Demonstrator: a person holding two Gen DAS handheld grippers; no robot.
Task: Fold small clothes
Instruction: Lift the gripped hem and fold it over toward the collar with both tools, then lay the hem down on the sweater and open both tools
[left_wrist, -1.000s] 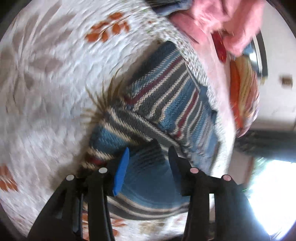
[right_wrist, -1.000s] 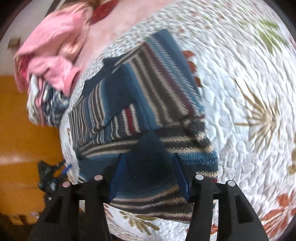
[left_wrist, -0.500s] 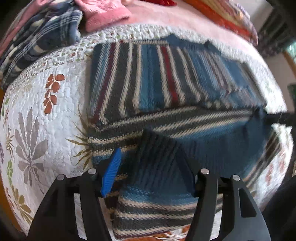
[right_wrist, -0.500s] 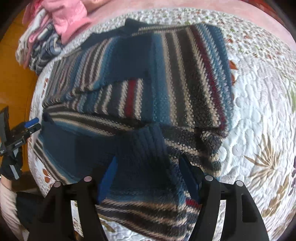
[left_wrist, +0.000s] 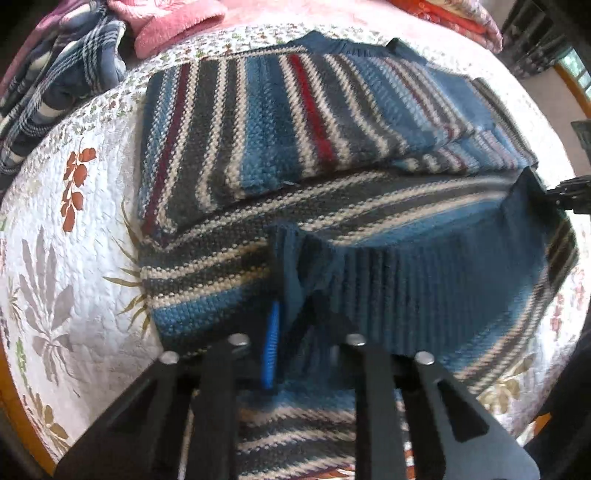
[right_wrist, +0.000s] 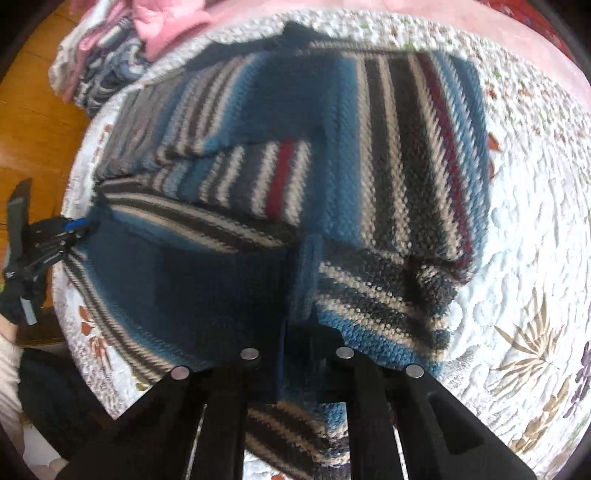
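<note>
A white quilt (left_wrist: 92, 221) printed with rust, grey and olive leaves covers the bed. At its far edge lie a pink fleece garment (left_wrist: 173, 22) and a plaid navy cloth (left_wrist: 66, 85), heaped together. Beyond the quilt's left edge shows what seems to be an orange wooden floor (right_wrist: 33, 92).

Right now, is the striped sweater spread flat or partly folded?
Partly folded: the striped sweater has its sleeves laid across the body, and both claws pinch its ribbed hem, raised off the quilt.

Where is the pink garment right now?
In the left wrist view the pink garment lies at the top left, on the bed beyond the striped sweater, beside a plaid cloth pile.
</note>
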